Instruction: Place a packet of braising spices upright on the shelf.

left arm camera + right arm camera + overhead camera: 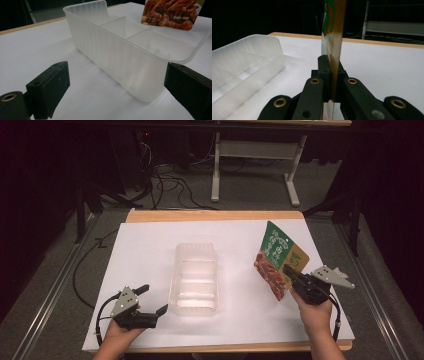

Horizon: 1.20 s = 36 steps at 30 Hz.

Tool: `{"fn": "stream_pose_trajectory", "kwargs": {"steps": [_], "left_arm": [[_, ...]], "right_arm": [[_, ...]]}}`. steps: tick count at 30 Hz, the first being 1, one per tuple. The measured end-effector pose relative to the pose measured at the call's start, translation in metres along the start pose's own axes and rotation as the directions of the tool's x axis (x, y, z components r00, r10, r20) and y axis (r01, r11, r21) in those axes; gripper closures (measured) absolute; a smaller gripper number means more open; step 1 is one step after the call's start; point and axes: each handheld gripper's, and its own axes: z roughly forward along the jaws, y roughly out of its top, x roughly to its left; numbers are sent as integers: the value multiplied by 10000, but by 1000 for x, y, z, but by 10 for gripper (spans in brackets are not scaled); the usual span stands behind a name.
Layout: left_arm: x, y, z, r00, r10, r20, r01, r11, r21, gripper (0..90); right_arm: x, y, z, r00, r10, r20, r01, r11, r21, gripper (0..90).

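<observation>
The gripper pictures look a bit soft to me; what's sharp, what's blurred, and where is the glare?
Left gripper view: the black jaws at the bottom edge are blurred, the clear bin fairly sharp. Right gripper view: the snack pouch clamped edge-on is smeared out of focus. High view: light glares inside the bin on the white table cover, and the room behind is dark.

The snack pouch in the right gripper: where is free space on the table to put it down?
Free: the white sheet left of the clear bin, and the strip between bin and snack pouch. Crowded: near the left gripper, whose open fingers flank the bin's corner.
</observation>
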Motion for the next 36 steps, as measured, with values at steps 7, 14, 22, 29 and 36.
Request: {"fn": "stream_pose_trajectory", "kwargs": {"steps": [7,14,22,29,36], "left_arm": [[0,0,0,10000,-3,-3,3,10000,-10,69],[0,0,-1,10000,5,-18,-5,10000,-18,69],[0,0,-1,10000,-1,-20,1,10000,-41,69],[0,1,-2,10000,36,-27,-36,10000,-73,70],[-1,1,-2,10000,67,46,-67,10000,-63,69]], "right_arm": [[-1,5,-6,9998,-59,-185,54,9996,-292,900],[0,9,-11,9987,-148,-484,124,9987,-489,900],[8,15,-13,9945,-272,-1014,196,9970,-755,900],[23,19,-9,9839,-362,-1751,221,9964,-819,900],[44,29,5,9689,-684,-2378,467,9943,-959,900]]}}
